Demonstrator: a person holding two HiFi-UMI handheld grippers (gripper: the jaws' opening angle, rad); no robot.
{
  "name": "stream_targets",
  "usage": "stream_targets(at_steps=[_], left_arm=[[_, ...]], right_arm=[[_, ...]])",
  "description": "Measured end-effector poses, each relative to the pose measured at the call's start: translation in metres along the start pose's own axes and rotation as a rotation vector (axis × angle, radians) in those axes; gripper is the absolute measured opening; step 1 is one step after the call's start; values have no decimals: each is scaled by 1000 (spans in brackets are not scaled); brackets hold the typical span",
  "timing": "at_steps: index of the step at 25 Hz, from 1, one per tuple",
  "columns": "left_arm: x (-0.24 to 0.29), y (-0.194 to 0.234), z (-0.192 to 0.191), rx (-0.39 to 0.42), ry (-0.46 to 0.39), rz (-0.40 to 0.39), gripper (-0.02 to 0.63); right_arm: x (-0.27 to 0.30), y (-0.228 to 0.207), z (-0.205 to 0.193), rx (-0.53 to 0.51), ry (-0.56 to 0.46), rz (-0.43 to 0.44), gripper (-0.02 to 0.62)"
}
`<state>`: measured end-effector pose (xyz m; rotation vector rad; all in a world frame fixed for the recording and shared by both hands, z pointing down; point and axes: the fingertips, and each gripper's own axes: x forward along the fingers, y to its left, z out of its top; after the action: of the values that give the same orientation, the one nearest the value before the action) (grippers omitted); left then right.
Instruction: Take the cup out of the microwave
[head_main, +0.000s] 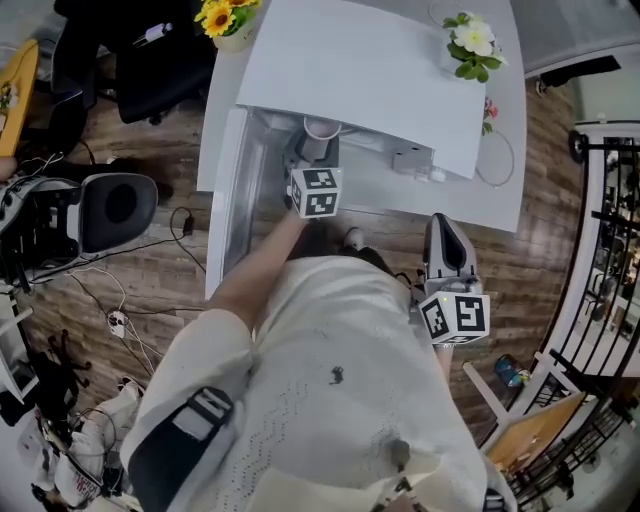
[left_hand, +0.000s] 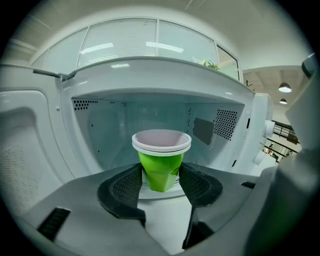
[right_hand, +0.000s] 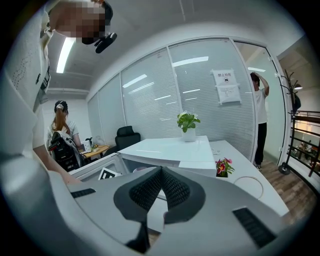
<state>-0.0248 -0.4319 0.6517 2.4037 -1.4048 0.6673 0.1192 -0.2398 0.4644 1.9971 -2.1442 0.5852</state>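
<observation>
Inside the open microwave (left_hand: 100, 125), toward the front of the cavity, the green cup (left_hand: 161, 159) with its white rim sits upright, and my left tool (left_hand: 161, 175) pinches its lower body from both sides between the dark pads. Right tool (right_hand: 161, 174) noted with jaws pressed together on nothing, held out in front of the white bench (right_hand: 235, 167), which carries a potted plant (right_hand: 188, 125).
</observation>
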Motion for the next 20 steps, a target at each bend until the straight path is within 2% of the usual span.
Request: stream_targets(at_steps=[12,20], left_arm=[[-48,-32,-18,-22,8,29,255],[-81,-50,-20,-45,-15,61,255]], right_arm=[[-24,-13,-2,-33,1,98,9],[-40,-23,-5,-57,2,154,9]])
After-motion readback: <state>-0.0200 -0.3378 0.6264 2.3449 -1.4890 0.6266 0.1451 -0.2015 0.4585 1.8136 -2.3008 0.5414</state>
